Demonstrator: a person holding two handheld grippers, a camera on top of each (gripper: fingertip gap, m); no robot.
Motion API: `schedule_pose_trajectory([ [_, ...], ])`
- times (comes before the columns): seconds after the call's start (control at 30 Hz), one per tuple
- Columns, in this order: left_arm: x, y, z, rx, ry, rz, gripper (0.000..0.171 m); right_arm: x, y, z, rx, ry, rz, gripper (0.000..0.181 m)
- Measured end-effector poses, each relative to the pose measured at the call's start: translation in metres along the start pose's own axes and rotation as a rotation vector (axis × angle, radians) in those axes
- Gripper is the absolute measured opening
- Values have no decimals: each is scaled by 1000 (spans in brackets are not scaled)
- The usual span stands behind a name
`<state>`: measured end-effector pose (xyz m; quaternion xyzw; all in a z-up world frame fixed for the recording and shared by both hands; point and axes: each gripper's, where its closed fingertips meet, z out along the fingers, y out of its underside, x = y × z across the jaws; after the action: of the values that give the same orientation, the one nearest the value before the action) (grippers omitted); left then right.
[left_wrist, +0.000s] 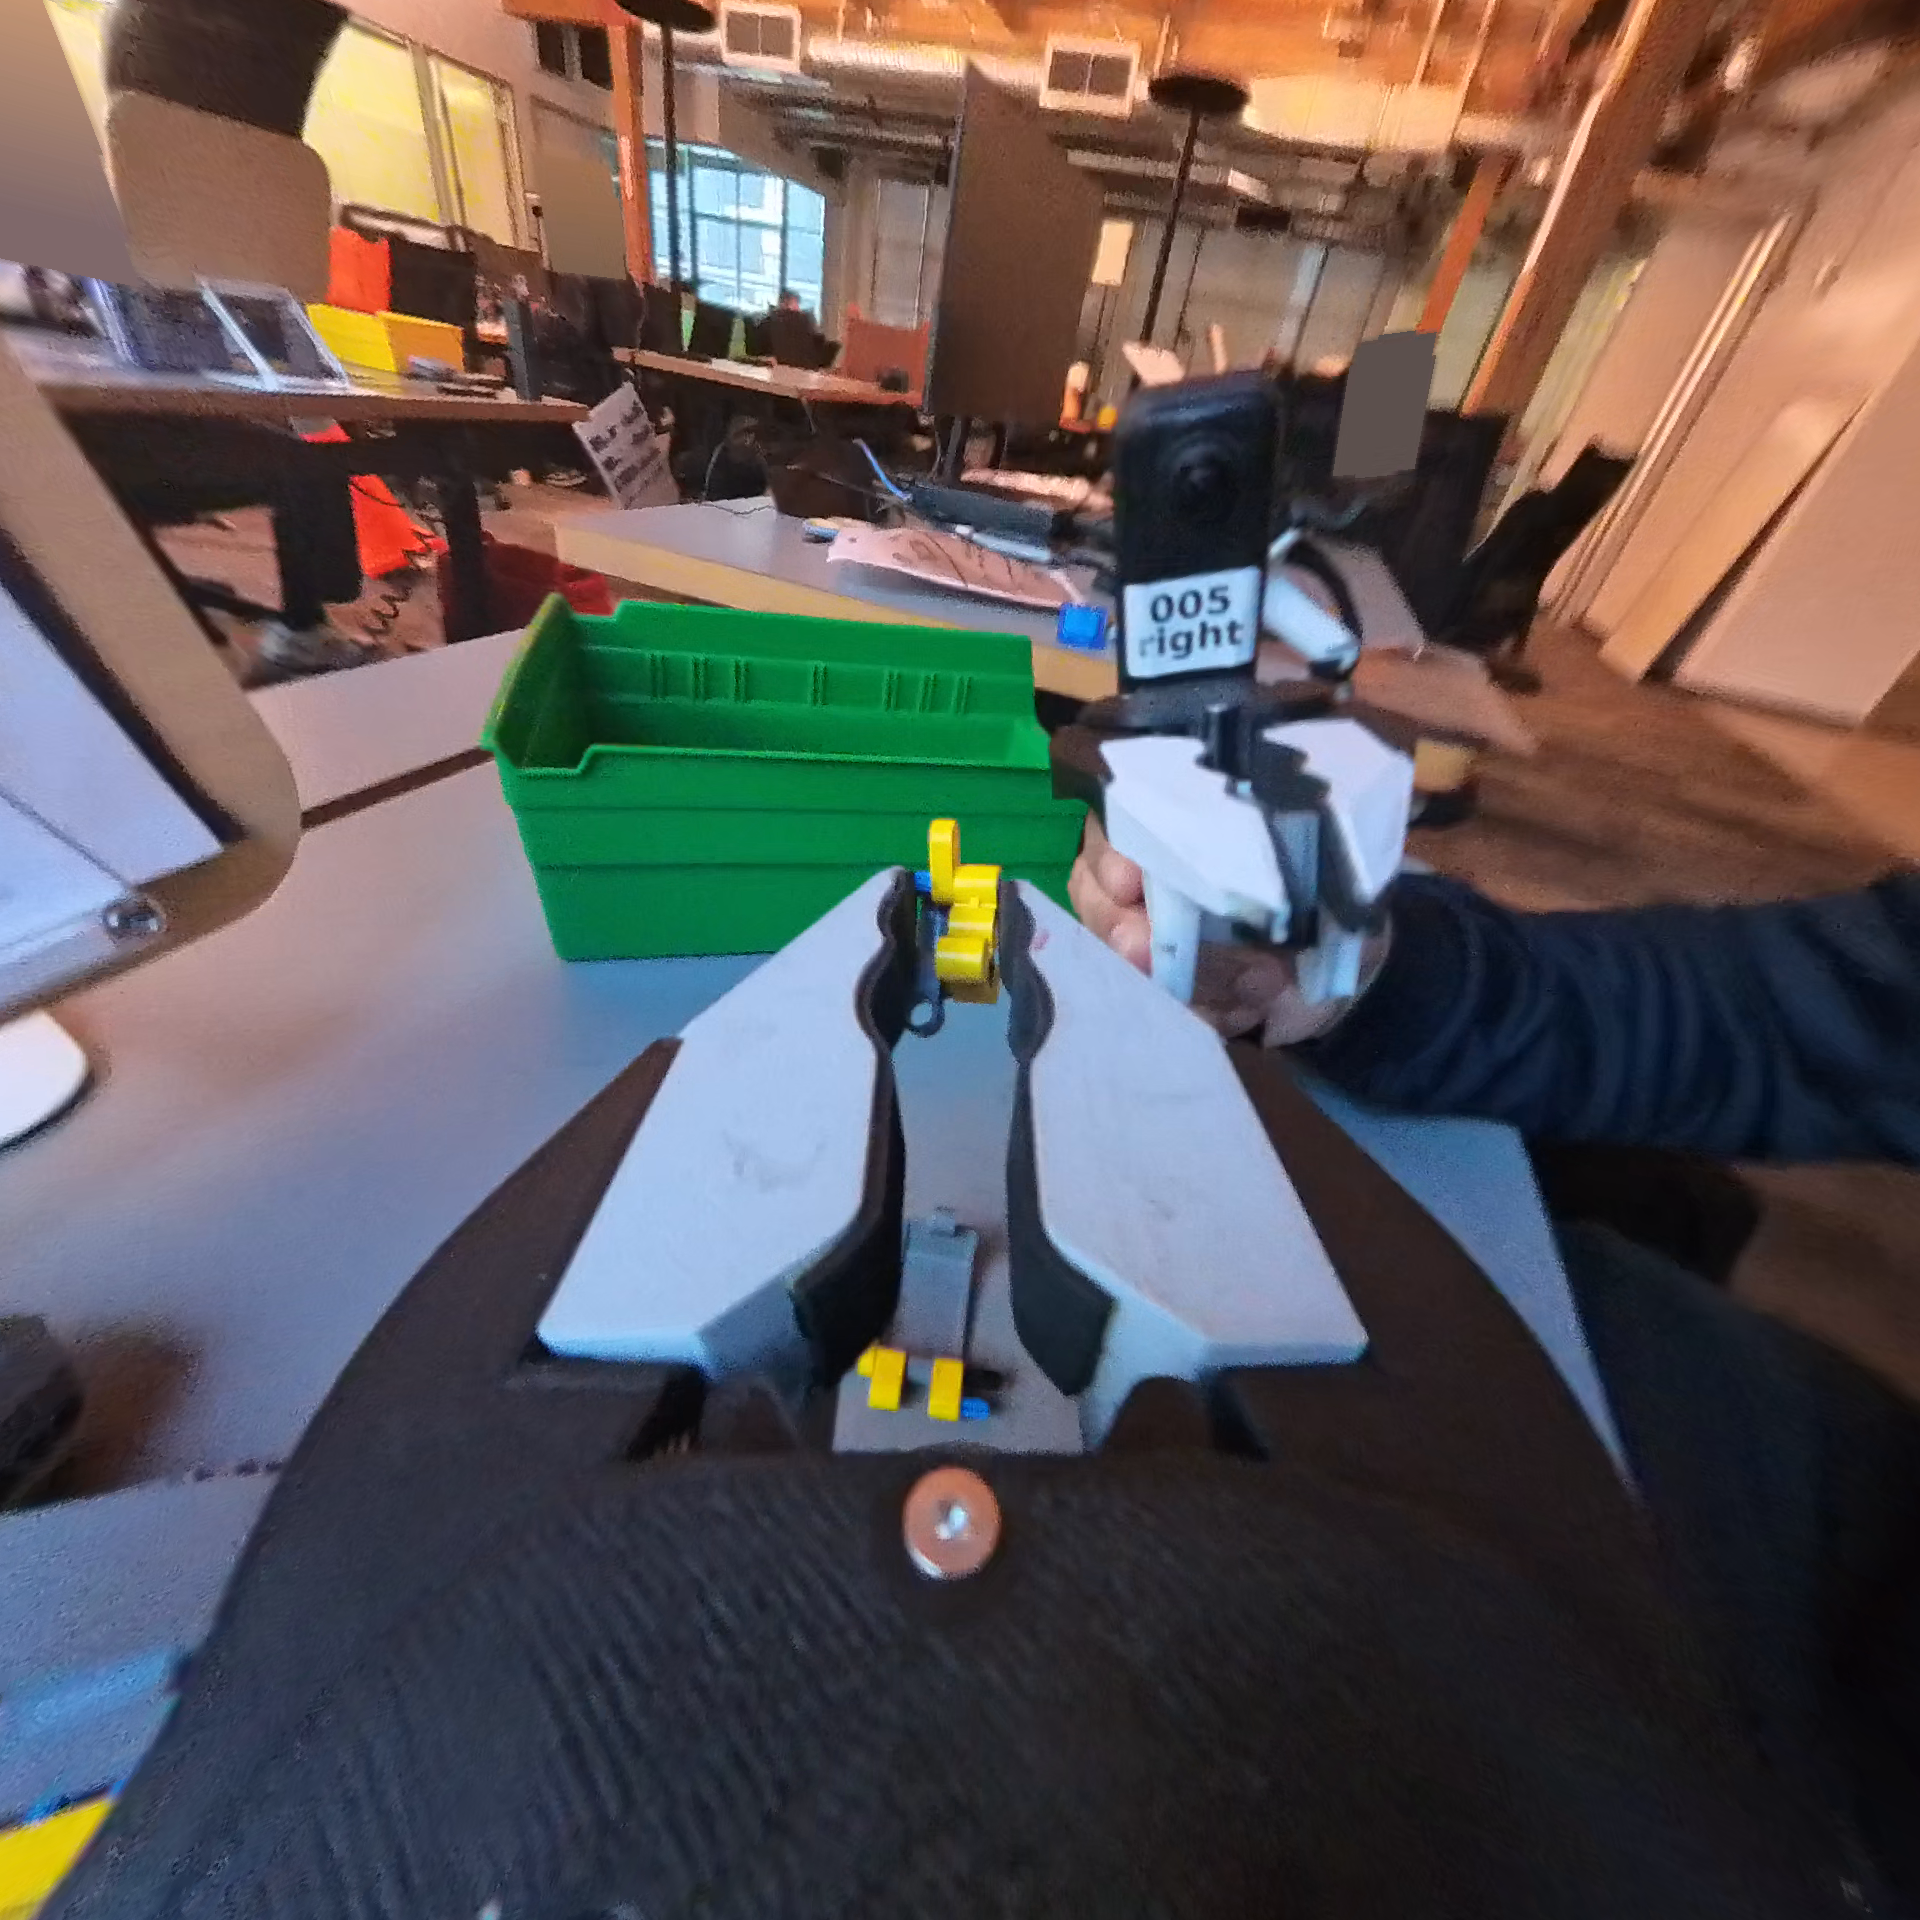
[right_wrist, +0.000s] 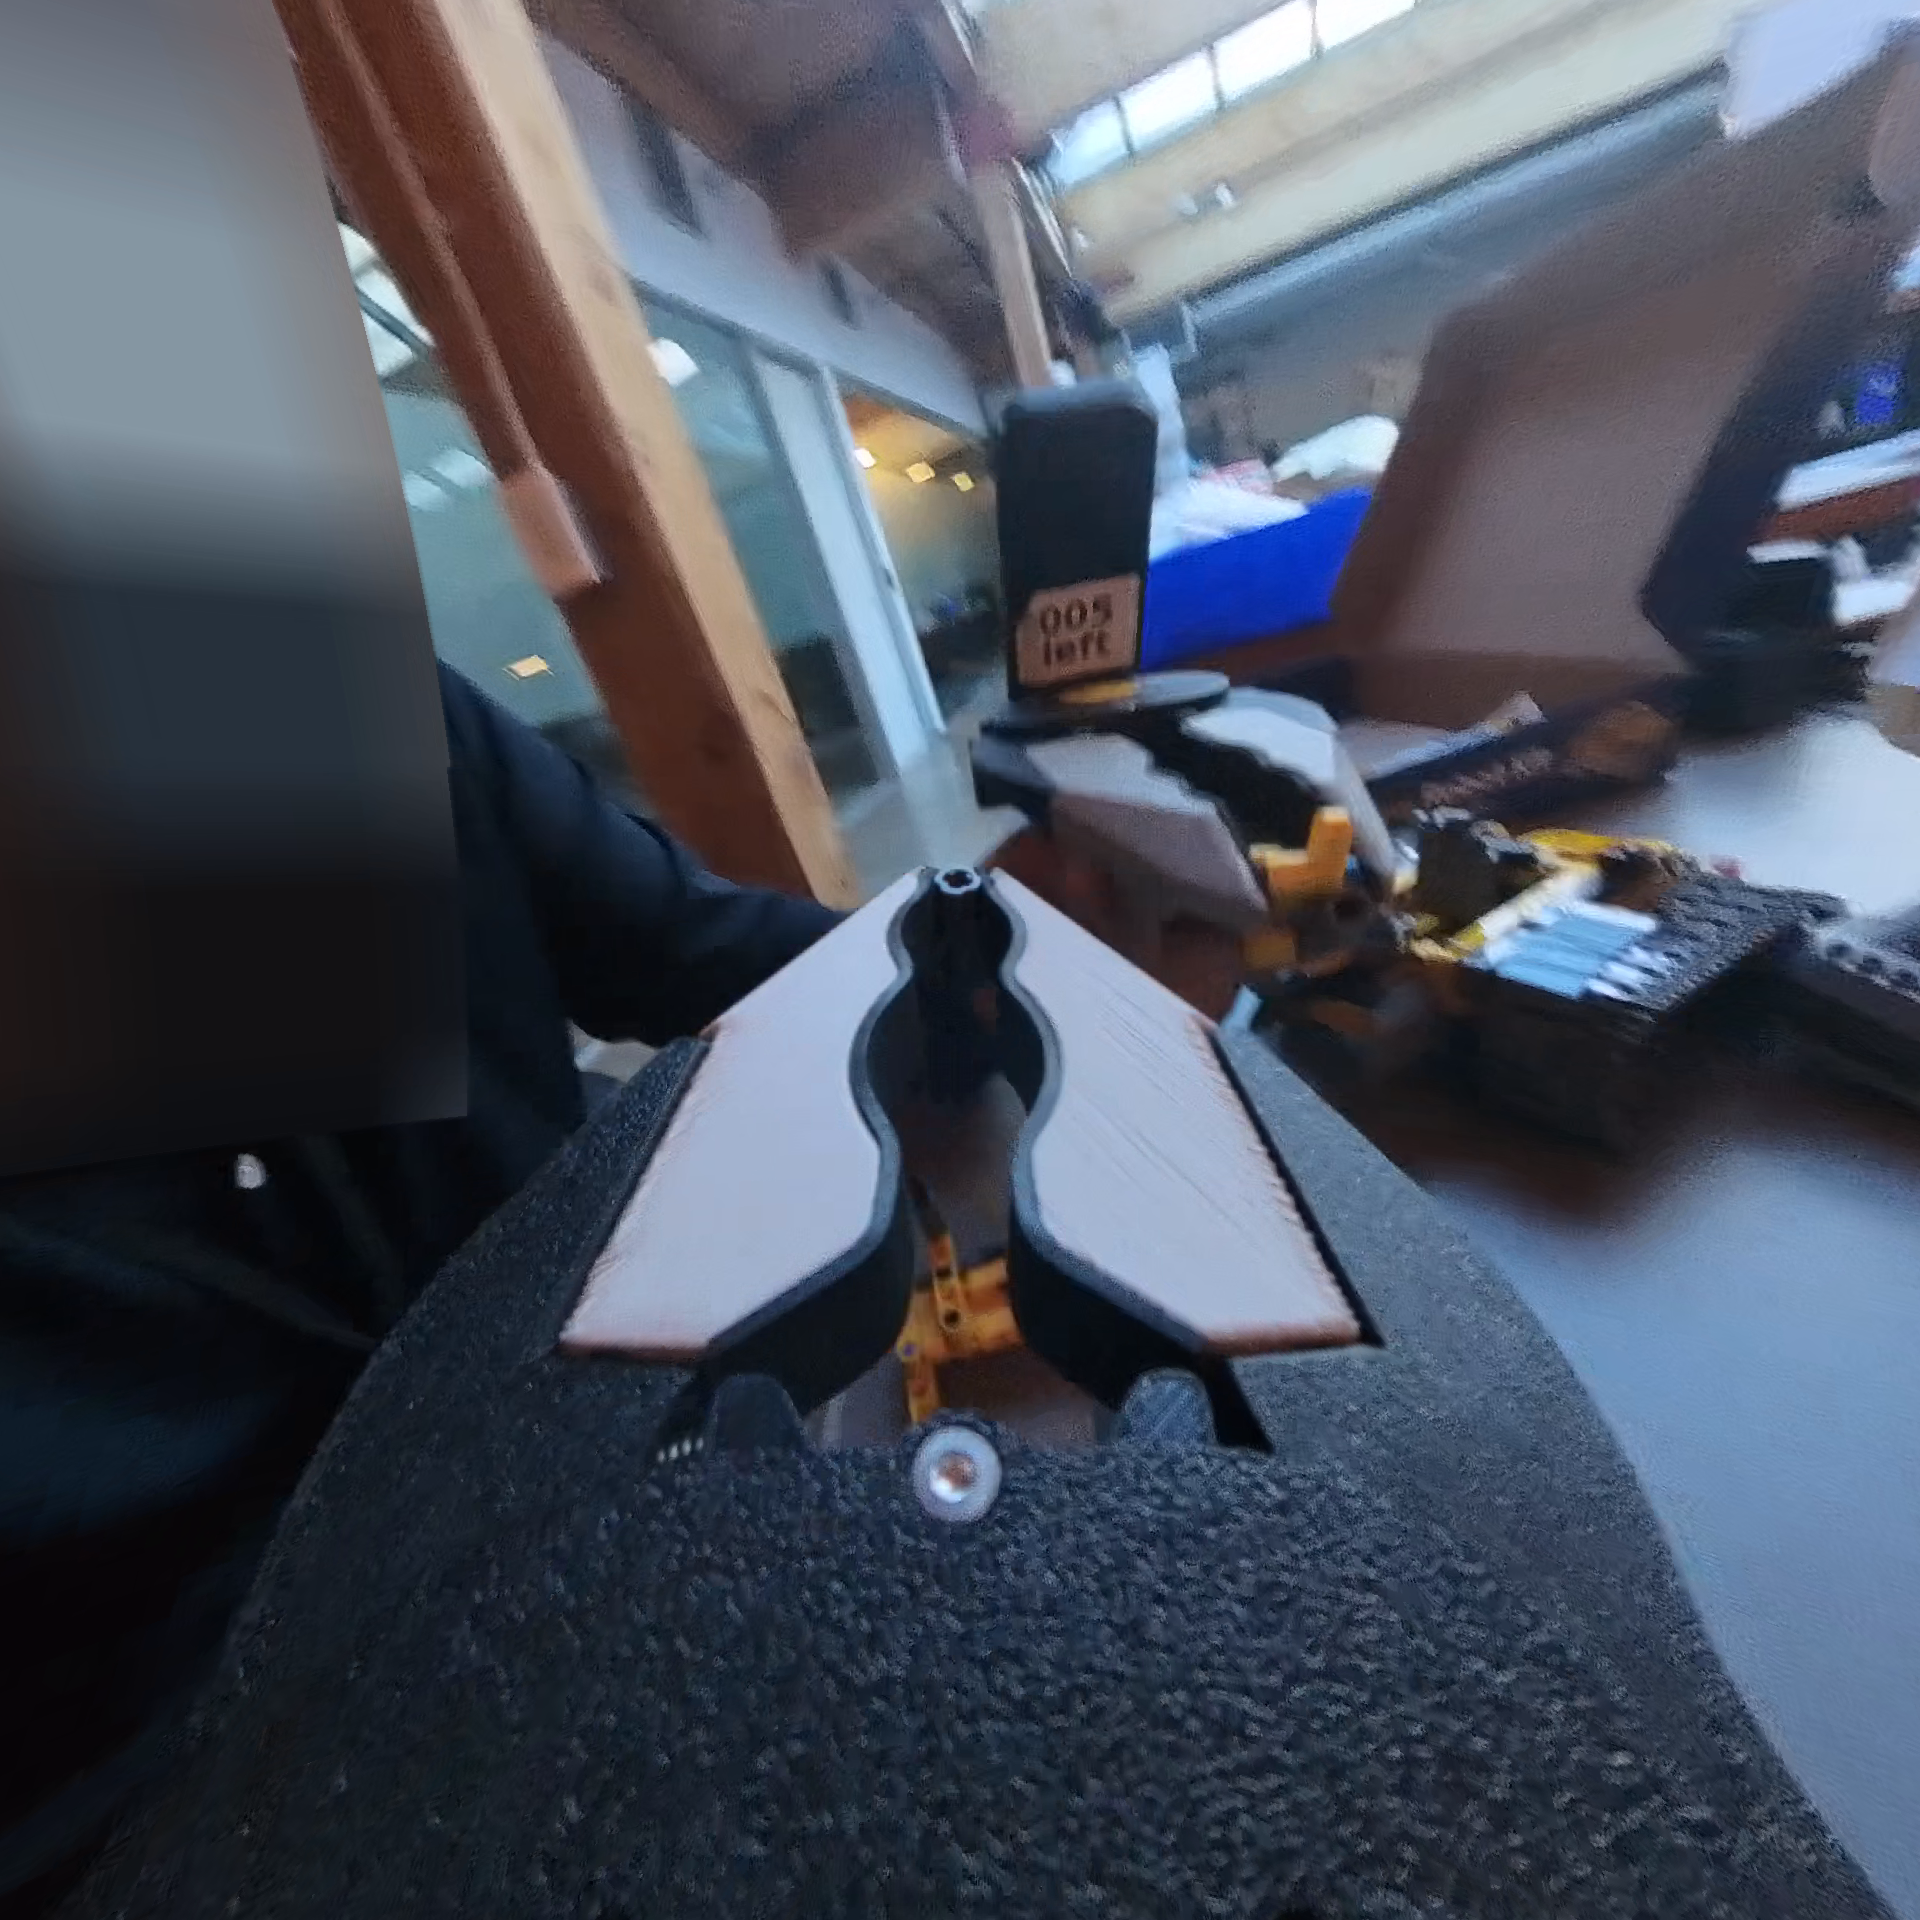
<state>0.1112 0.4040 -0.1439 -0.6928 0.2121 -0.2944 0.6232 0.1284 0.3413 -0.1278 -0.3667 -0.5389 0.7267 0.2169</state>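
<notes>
Fingers of the left gripper (left_wrist: 961, 935) were closed on a small yellow toy-brick piece (left_wrist: 964, 914), held above the grey table (left_wrist: 312, 1091) before a green bin (left_wrist: 769, 790). Right gripper (right_wrist: 951, 914) fingers pinched a black rod (right_wrist: 948, 935).

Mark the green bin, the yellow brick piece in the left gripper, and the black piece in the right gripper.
green bin (left_wrist: 790, 831): left wrist view, front wall.
yellow brick piece (left_wrist: 964, 914): left wrist view, yellow links.
black piece (right_wrist: 951, 971): right wrist view, shaft.
</notes>
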Motion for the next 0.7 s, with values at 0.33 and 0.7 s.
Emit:
schedule_pose_trajectory([
  [0.33,-18,38,9,-269,-279,420,14,58,-3,-48,-111,437,-132,4],
  [0.7,-20,51,12,-322,-278,428,14,109,106,-76,-611,650,194,16],
])
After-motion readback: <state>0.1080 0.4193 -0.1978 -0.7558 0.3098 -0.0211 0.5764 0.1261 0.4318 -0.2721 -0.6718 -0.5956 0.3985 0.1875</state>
